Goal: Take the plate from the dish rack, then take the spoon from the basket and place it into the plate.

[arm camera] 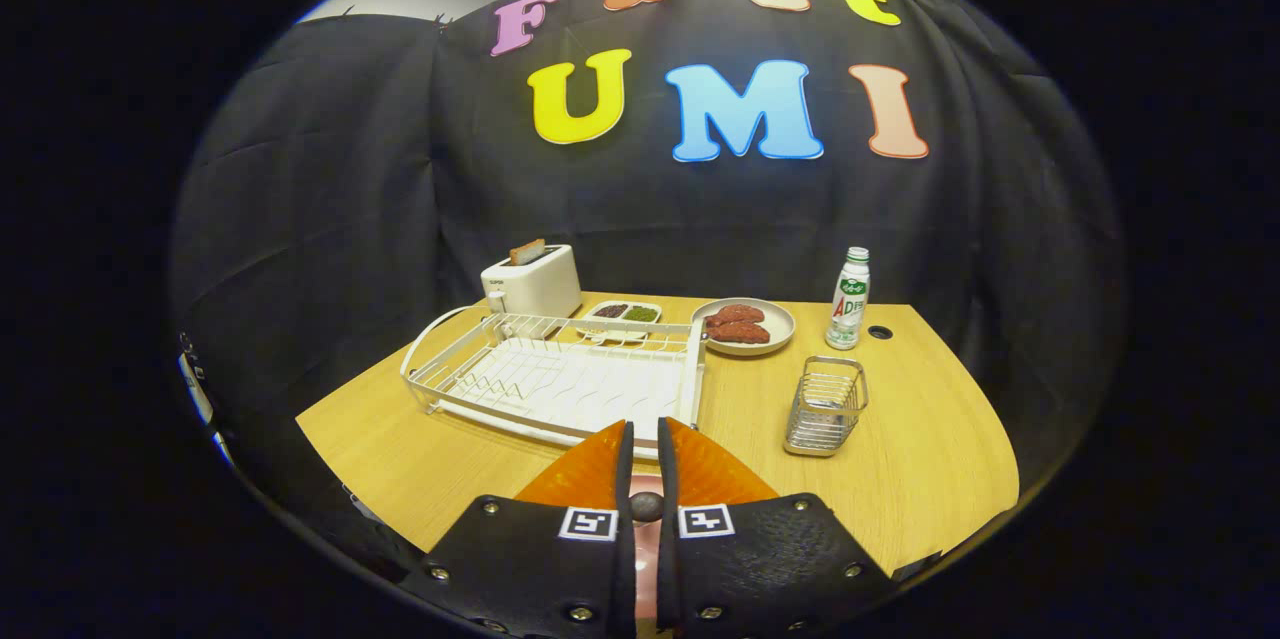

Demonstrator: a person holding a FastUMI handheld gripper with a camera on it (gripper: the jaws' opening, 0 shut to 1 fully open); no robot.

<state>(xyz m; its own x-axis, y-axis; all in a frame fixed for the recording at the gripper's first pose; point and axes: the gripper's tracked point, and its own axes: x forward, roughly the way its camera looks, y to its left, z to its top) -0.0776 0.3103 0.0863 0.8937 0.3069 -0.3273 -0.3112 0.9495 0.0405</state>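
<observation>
Two black fingers of our gripper [640,449] are pinched down on the rim of an orange plate [590,474], which fans out on both sides of them, so we're holding the plate right in front of us over the near edge of the wooden table [930,459]. Just beyond the fingertips sits the white dish rack [560,374], nothing standing in it as far as we can see. Off to the right of the rack, a little apart from it, is the small wire basket [825,404]; something pale is inside it, but we can't tell whether that's the spoon. Further back we've got a white toaster [530,284] behind the rack, a little two-part dish [625,314] next to it, a beige plate with reddish food [743,326], and a white bottle [850,299] standing upright behind the basket.
</observation>
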